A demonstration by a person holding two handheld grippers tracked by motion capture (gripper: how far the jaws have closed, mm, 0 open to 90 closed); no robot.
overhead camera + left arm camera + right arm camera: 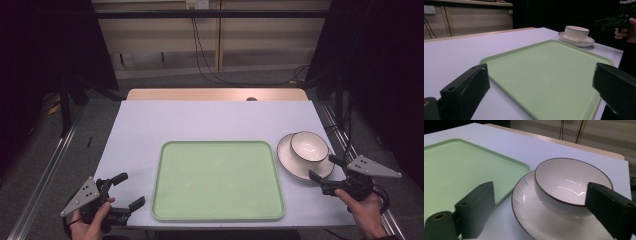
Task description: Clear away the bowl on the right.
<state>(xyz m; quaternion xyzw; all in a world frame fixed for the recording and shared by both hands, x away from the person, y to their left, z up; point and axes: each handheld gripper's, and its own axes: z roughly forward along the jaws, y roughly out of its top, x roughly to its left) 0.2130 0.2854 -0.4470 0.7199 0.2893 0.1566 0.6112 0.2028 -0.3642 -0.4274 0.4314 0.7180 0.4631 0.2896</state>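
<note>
Here, I hold a gripper in each hand at the near edge of a pale desk (210, 117). My right gripper (324, 169) hovers at the near right rim of a white plate (289, 161), its jaws spread apart; in the right gripper view they frame the white bowl (566, 182) that sits on that plate, without touching it. Both plate and bowl have a thin dark rim and stand just to the right of a large, empty pale green tray (217, 181) lying flat in the middle of the desk. My left gripper (128, 189) rests low at the near left corner of the desk, just beside the tray's left edge, its jaws also wide apart and holding nothing.
</note>
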